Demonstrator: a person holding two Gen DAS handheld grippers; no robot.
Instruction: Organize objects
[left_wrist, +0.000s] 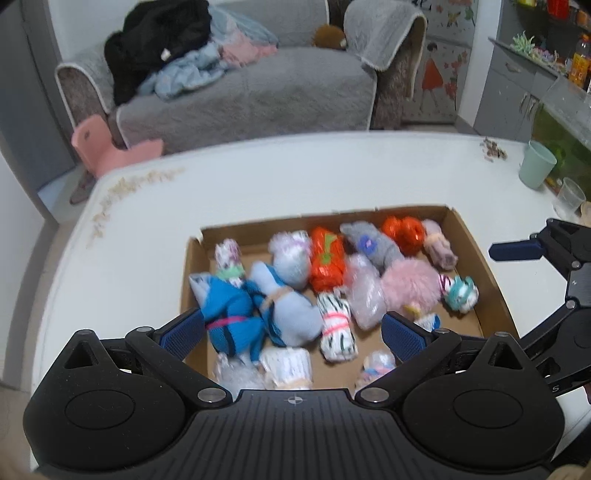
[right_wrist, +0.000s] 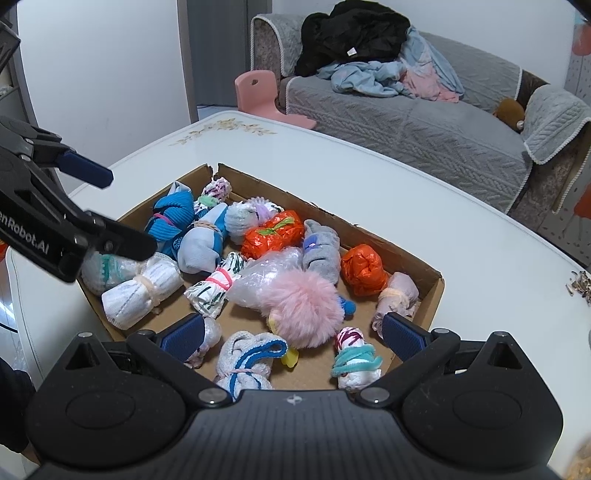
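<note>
A shallow cardboard box (left_wrist: 469, 236) (right_wrist: 436, 284) on the white table holds several rolled and banded bundles: a blue sock roll (left_wrist: 225, 310) (right_wrist: 171, 221), an orange plastic bundle (left_wrist: 327, 264) (right_wrist: 273, 234), a pink fluffy ball (left_wrist: 410, 284) (right_wrist: 303, 306), a grey roll (left_wrist: 373, 245) (right_wrist: 321, 247). My left gripper (left_wrist: 293, 334) is open and empty above the box's near edge. My right gripper (right_wrist: 293, 338) is open and empty above the box's near right side. The right gripper also shows in the left wrist view (left_wrist: 546, 258), and the left gripper in the right wrist view (right_wrist: 74, 206).
The white table (left_wrist: 258, 177) (right_wrist: 406, 177) has scattered seed husks (left_wrist: 493, 149) (right_wrist: 580, 284) near its right edge. A green cup (left_wrist: 537, 164) and a clear cup (left_wrist: 570, 197) stand at the right. A grey sofa (left_wrist: 258, 88) with clothes and a pink chair (left_wrist: 99, 147) lie beyond.
</note>
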